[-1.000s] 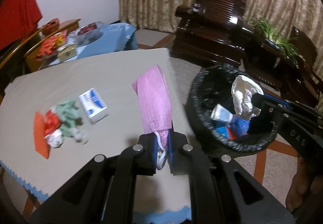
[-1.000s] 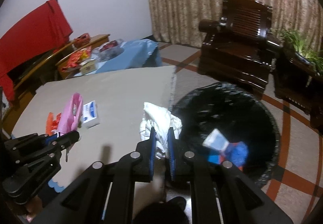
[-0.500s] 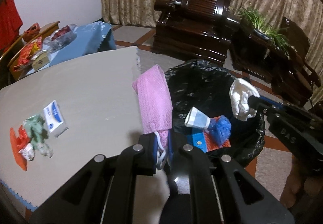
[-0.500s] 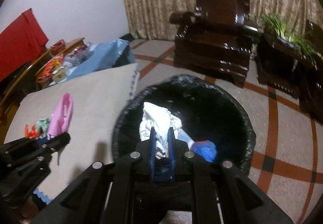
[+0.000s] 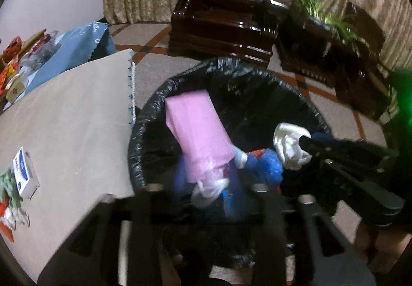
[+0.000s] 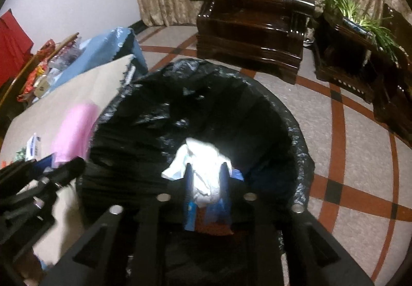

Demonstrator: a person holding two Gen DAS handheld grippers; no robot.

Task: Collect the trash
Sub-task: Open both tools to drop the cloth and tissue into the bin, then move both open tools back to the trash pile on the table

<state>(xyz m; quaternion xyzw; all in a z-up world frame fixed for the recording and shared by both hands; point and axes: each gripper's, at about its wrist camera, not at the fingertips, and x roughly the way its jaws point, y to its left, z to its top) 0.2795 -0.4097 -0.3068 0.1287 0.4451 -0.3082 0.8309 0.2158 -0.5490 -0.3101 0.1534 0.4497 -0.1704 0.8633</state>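
A black-lined trash bin point(image 5: 144, 131) stands on the floor beside the table; it also shows in the right wrist view point(image 6: 296, 136). My left gripper point(image 5: 206, 183) is over the bin with its blue fingers spread; a pink mask point(image 5: 198, 131) hangs between them, blurred. My right gripper point(image 6: 206, 177) is over the bin with its fingers parted around a crumpled white tissue point(image 6: 203, 167). The tissue point(image 5: 288, 144) also shows at the right gripper's tip in the left wrist view. Blue and red trash point(image 5: 265, 165) lies inside the bin.
The beige-covered table point(image 5: 72, 116) holds a small blue-and-white box point(image 5: 24, 175) and green and red wrappers point(image 5: 7, 195) near its left edge. A dark wooden armchair point(image 6: 255, 18) and a plant stand point(image 6: 355, 49) stand beyond the bin on the tiled floor.
Both grippers moved from the table out over the bin and lower. The fingers of both have spread apart; the mask and the tissue sit loose between them.
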